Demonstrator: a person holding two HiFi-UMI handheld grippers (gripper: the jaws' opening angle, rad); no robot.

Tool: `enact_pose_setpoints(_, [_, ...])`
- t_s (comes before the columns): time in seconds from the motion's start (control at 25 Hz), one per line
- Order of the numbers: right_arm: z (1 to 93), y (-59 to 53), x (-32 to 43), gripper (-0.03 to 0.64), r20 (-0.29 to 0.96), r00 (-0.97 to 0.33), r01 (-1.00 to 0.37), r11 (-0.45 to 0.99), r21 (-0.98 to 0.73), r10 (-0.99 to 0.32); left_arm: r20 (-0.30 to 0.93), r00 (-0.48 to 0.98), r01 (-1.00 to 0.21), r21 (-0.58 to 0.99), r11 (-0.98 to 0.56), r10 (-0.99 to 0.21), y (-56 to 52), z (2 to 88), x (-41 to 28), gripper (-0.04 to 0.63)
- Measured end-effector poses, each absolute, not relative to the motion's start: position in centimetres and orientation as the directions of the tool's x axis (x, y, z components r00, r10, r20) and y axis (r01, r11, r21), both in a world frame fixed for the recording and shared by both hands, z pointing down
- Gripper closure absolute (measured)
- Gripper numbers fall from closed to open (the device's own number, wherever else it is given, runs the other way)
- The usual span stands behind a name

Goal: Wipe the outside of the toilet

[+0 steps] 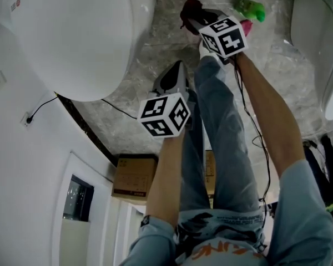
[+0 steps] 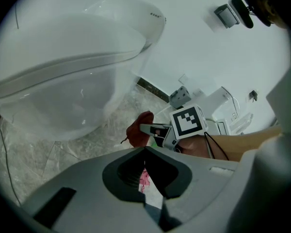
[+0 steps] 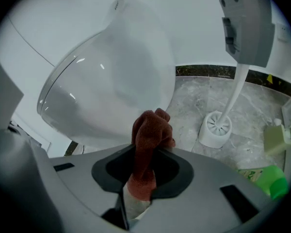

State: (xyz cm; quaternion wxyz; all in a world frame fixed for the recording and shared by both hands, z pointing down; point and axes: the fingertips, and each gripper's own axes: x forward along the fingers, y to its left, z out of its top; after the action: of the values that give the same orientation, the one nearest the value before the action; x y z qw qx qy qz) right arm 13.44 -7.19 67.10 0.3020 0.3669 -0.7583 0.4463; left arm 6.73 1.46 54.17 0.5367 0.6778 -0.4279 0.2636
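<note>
The white toilet [image 1: 72, 37] fills the upper left of the head view, its bowl curving down toward the grey marbled floor [image 1: 155, 43]. In the right gripper view the bowl's outer wall rises just beyond the jaws. The left gripper [image 2: 145, 149] hangs over the floor beside the bowl, apart from the porcelain, jaws drawn together at their tips. The right gripper [image 3: 150, 152] is further forward, jaws clamped on a dark red cloth [image 3: 149, 127]. The cloth bunches up above the jaw tips, close to the bowl's lower wall; contact with the porcelain cannot be confirmed. A cardboard box [image 1: 134, 177] stands against the white wall near the person's legs. A white toilet brush [image 3: 216, 127] stands in its holder on the floor to the right of the bowl. A green bottle [image 3: 269, 181] lies on the floor at the right edge of that view.
</note>
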Motion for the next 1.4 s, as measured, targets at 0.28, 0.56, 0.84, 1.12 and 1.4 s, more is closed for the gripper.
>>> enact_pose_setpoints(0.28, [69.5, -13.1, 13.8, 0.529, 0.783, -0.537, -0.838, 0.301, -0.454, -0.314, 0.819, 0.479, -0.866, 0.499, -0.021, -0.314, -1.3, 55.5, 7.2, 0.592])
enact_pose_setpoints(0.56, [71.3, -17.5, 11.6, 0.529, 0.774, -0.546, -0.834, 0.301, -0.463, -0.321, 0.822, 0.464, -0.87, 0.493, 0.006, -0.33, -2.6, 56.4, 5.9, 0.593])
enact_pose_setpoints(0.84, [70.6, -19.4, 9.8, 0.529, 0.759, -0.55, -0.83, 0.326, -0.452, -0.348, 0.824, 0.45, -0.869, 0.492, 0.041, -0.343, -1.9, 56.4, 4.5, 0.594])
enact_pose_setpoints(1.12, [70.9, -18.3, 7.9, 0.529, 0.754, -0.56, -0.818, 0.373, -0.438, -0.344, 0.822, 0.445, -0.869, 0.492, 0.048, -0.356, -0.8, 57.2, 2.9, 0.594])
enact_pose_setpoints(1.4, [71.2, -14.2, 6.0, 0.531, 0.755, -0.573, -0.81, 0.36, -0.463, -0.317, 0.814, 0.454, -0.863, 0.503, 0.047, -0.362, 1.3, 57.0, 2.1, 0.594])
